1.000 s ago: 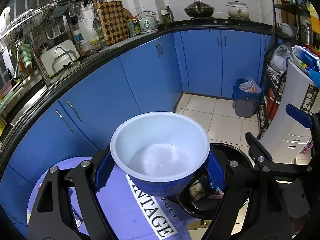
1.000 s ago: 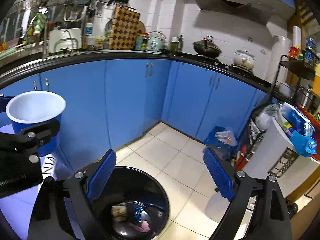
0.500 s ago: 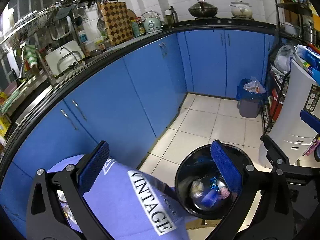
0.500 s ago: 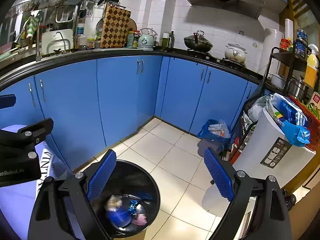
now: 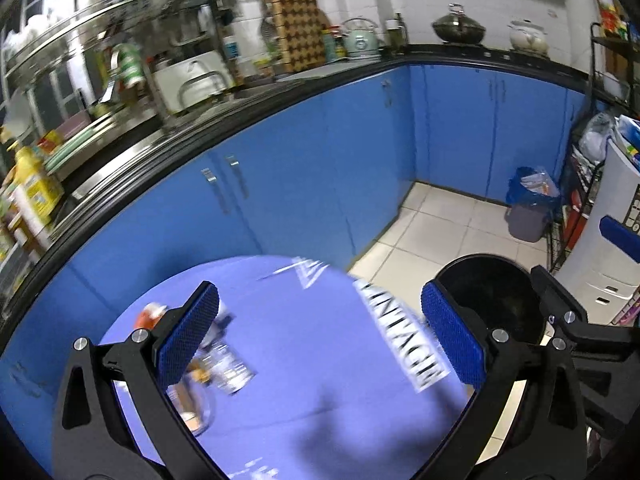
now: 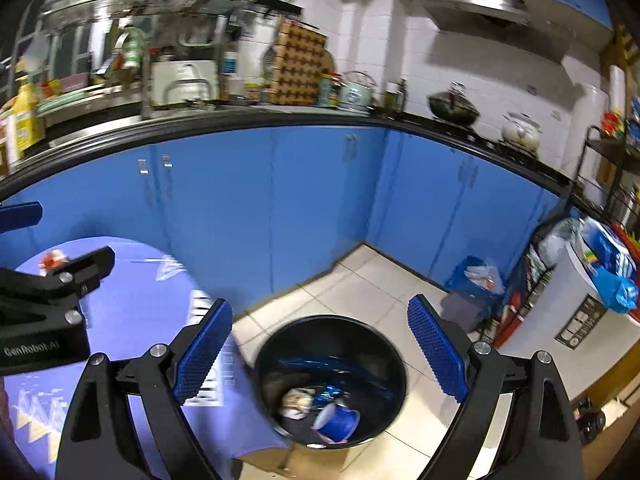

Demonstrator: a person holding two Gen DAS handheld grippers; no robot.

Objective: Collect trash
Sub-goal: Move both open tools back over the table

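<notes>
My left gripper [image 5: 320, 328] stands open with nothing between its blue pads, above the round table's purple cloth [image 5: 320, 380]. On the cloth by its left finger lie a clear crumpled wrapper [image 5: 230, 364], a red-orange scrap [image 5: 148, 314] and a clear plastic piece [image 5: 192, 404], all blurred. My right gripper [image 6: 320, 340] is open and empty above the black bin [image 6: 372, 344] on the floor. Inside the bin lie a blue cup [image 6: 338, 420] and crumpled paper [image 6: 296, 400]. The bin [image 5: 492, 292] also shows beside the table in the left wrist view.
Blue cabinets [image 6: 280, 208] under a black counter curve behind the table and bin. A small grey bin with a blue bag [image 5: 528, 216] stands in the corner. A white appliance [image 6: 580, 320] and a wire rack stand at the right. White tile floor lies between.
A second ago my left gripper held the blue cup over the bin; it let go and the cup dropped in. Both grippers then swung left, the left one over the table.
</notes>
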